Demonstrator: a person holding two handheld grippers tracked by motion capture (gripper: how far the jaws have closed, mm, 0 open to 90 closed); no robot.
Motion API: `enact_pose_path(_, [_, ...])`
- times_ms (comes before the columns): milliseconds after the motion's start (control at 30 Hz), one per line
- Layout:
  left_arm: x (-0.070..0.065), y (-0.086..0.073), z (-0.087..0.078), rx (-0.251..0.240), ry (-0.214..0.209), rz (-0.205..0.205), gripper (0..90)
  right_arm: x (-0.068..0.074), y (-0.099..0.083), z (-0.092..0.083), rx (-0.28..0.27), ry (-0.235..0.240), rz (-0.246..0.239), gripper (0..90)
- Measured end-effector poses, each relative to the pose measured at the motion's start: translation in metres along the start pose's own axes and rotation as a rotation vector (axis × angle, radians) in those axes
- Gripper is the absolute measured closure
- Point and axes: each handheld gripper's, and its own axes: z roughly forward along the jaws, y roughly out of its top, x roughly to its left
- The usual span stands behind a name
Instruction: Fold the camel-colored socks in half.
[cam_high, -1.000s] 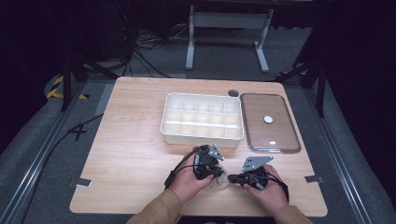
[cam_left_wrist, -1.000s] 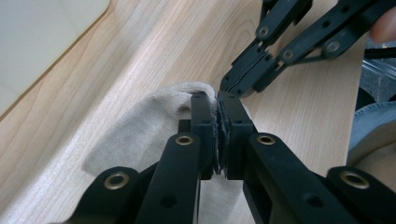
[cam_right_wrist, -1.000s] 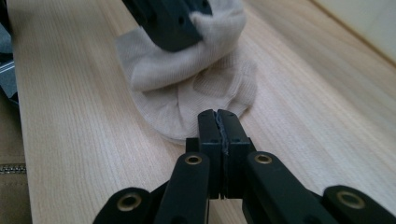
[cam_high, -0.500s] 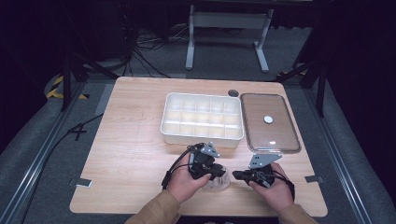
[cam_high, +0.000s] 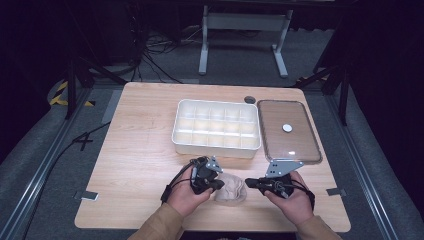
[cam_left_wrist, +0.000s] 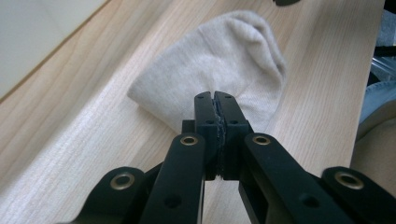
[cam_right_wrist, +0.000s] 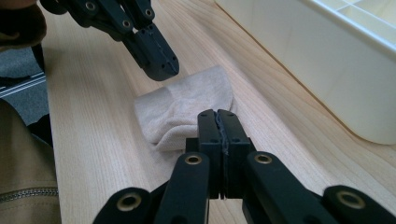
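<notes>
**Two grippers flank a folded sock**

Two sets of jaws, both pressed together with nothing between them: the left gripper (cam_high: 216, 185) has just closed beside the beige sock (cam_high: 231, 188), the right gripper (cam_high: 250, 183) sits opposite. Behind stand the white divided tray (cam_high: 216, 146) and its clear lid (cam_high: 288, 131), well clear on the wooden table (cam_high: 135, 150).

The high view looks forward and down over the whole table (cam_high: 140, 150), while both gripper views skim close and low, perhaps facing each other, sharing the beige sock (cam_left_wrist: 224, 60).
</notes>
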Motion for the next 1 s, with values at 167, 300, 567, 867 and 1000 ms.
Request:
enact_pose_path(167, [-0.001, -0.002, 0.007, 0.005, -0.015, 0.013, 89.8, -0.001, 0.001, 0.001, -0.007, 0.006, 0.0, 90.0])
enact_pose_path(300, [-0.002, -0.002, 0.01, 0.019, -0.022, 0.017, 89.9, 0.002, 0.006, 0.003, -0.029, 0.015, 0.008, 90.0])
enact_pose_path(567, [-0.004, -0.002, 0.02, 0.046, -0.025, 0.014, 89.8, 0.01, 0.017, 0.016, -0.044, 0.044, -0.004, 90.0])
enact_pose_path(867, [-0.004, -0.002, 0.021, 0.044, -0.025, 0.012, 89.9, 0.012, 0.015, 0.031, -0.011, 0.042, 0.0, 89.9])
enact_pose_path(1000, [-0.004, -0.002, 0.021, 0.046, -0.025, 0.017, 89.8, 0.013, 0.012, 0.034, 0.017, 0.025, -0.012, 89.7])
